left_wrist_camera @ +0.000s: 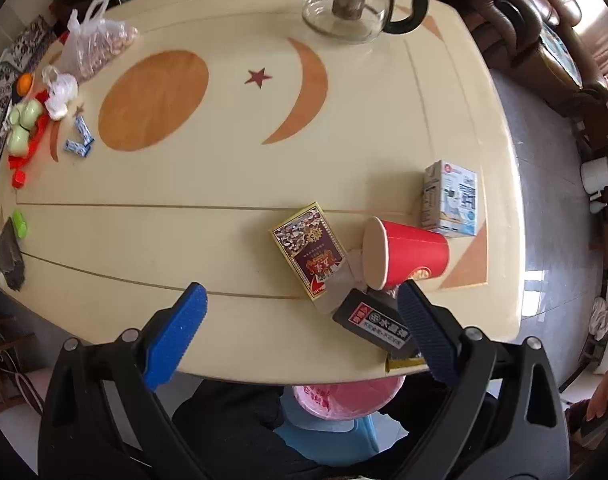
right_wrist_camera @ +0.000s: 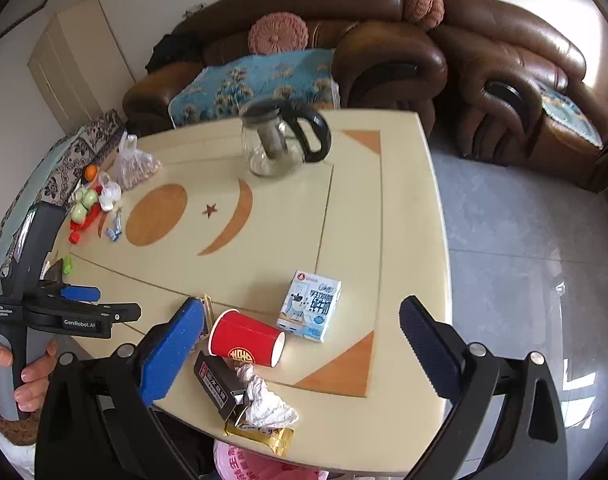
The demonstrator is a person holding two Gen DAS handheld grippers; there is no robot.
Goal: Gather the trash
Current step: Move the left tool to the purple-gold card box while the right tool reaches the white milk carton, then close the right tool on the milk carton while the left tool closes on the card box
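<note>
A red paper cup (left_wrist_camera: 408,254) (right_wrist_camera: 246,338) lies on its side near the table's front edge. Beside it are a white milk carton (left_wrist_camera: 452,200) (right_wrist_camera: 310,306), a patterned card box (left_wrist_camera: 310,248), a black box (left_wrist_camera: 374,322) (right_wrist_camera: 218,380), a crumpled tissue (right_wrist_camera: 266,398) and a gold wrapper (right_wrist_camera: 264,436). A bin lined with a pink bag (left_wrist_camera: 344,396) (right_wrist_camera: 256,466) stands below the table edge. My left gripper (left_wrist_camera: 304,320) hovers open over the front edge, its right finger by the black box. Open too, my right gripper (right_wrist_camera: 300,336) hangs above the cup and carton. Neither gripper holds anything.
A glass teapot (left_wrist_camera: 350,4) (right_wrist_camera: 280,140) stands at the far side of the cream table (left_wrist_camera: 224,184). At far left lie a bag of nuts (left_wrist_camera: 96,46), white plastic (left_wrist_camera: 60,92), green fruit (left_wrist_camera: 22,124), blue wrappers (left_wrist_camera: 80,138), red pieces. Brown sofas (right_wrist_camera: 484,60) stand behind.
</note>
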